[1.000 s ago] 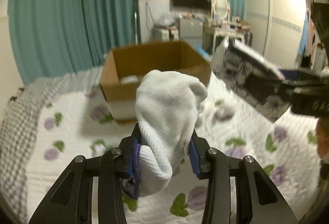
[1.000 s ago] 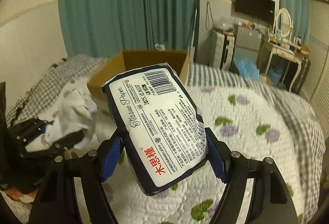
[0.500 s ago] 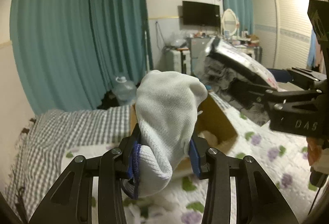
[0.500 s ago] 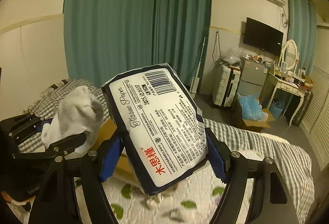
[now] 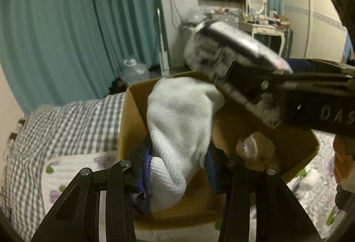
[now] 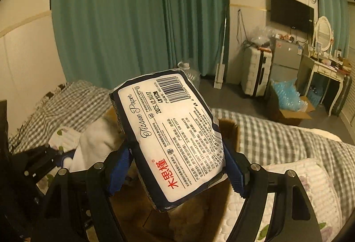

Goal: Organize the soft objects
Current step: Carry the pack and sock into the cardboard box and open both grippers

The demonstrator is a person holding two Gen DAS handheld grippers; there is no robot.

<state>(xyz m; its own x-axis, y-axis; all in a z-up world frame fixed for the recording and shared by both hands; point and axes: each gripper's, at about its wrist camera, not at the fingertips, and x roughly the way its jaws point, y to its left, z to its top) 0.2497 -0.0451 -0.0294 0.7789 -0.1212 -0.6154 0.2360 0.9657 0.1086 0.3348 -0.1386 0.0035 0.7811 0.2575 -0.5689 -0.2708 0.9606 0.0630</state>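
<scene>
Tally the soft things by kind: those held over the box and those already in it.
White sock, held over the cardboard box: 1
Tissue pack, held over the box: 1
Crumpled wad inside the box: 1
Total: 3

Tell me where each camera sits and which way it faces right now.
Left wrist: on the left gripper, angled down into the box; its opening jaws flank the sock, right gripper crossing.
Right wrist: on the right gripper, over the box, gripping the tissue pack.
Shared: box, sock, pack, curtain, TV.
</scene>
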